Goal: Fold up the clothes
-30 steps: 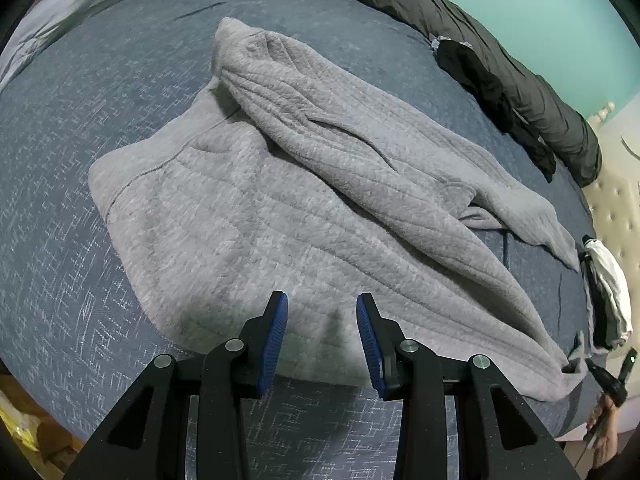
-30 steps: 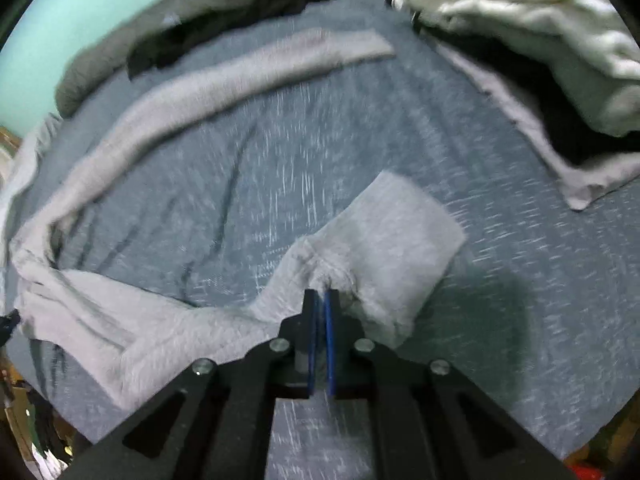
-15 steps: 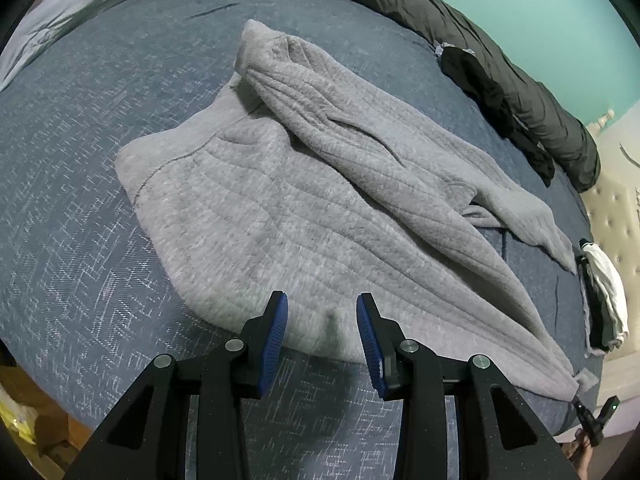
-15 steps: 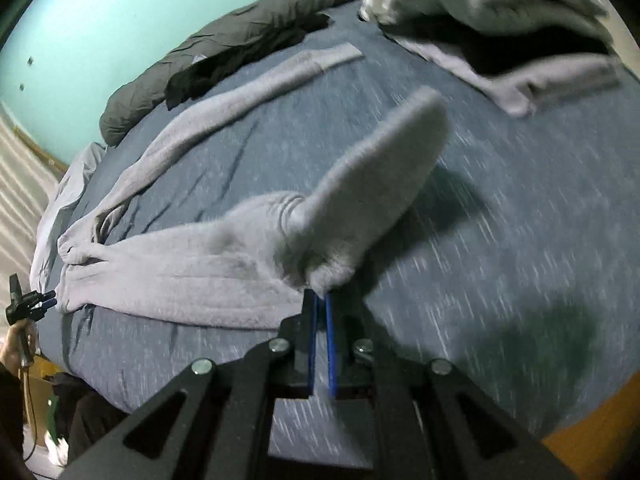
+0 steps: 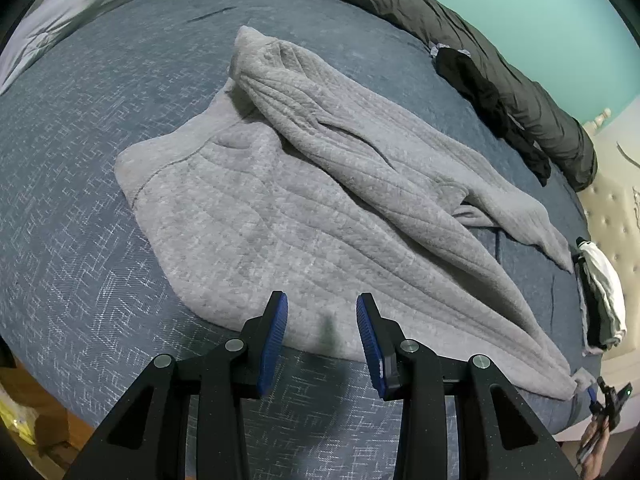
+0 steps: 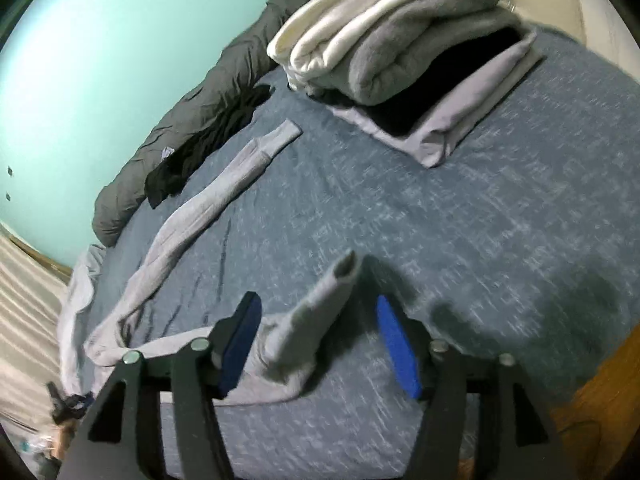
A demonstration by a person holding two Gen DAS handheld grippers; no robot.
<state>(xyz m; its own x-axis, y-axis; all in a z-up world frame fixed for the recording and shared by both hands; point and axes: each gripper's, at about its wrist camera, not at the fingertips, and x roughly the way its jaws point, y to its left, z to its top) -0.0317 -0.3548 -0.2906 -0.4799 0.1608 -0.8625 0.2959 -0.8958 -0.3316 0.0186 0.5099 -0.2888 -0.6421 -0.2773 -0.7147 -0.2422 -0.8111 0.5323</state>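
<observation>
A grey quilted sweater (image 5: 304, 216) lies spread on the blue bed cover (image 5: 80, 160), one sleeve folded across its body. My left gripper (image 5: 322, 328) hovers over its near hem, jaws apart and nothing between them. In the right wrist view the sweater's near sleeve cuff (image 6: 320, 312) lies between the pads of my right gripper (image 6: 320, 344), whose jaws are opening and no longer press on it. The other sleeve (image 6: 224, 196) stretches away across the bed. The right gripper (image 5: 600, 400) also shows small at the left view's lower right, beside the sleeve end.
A stack of folded clothes (image 6: 404, 40) sits at the far right of the bed. A dark rolled duvet (image 5: 460, 44) and a black garment (image 5: 488, 100) lie along the teal wall. The wooden bed edge (image 6: 592, 392) is at the lower right.
My right gripper carried the sleeve cuff sideways across the bed, then let go of it; its jaws went from shut to wide apart. The left gripper stayed put over the hem.
</observation>
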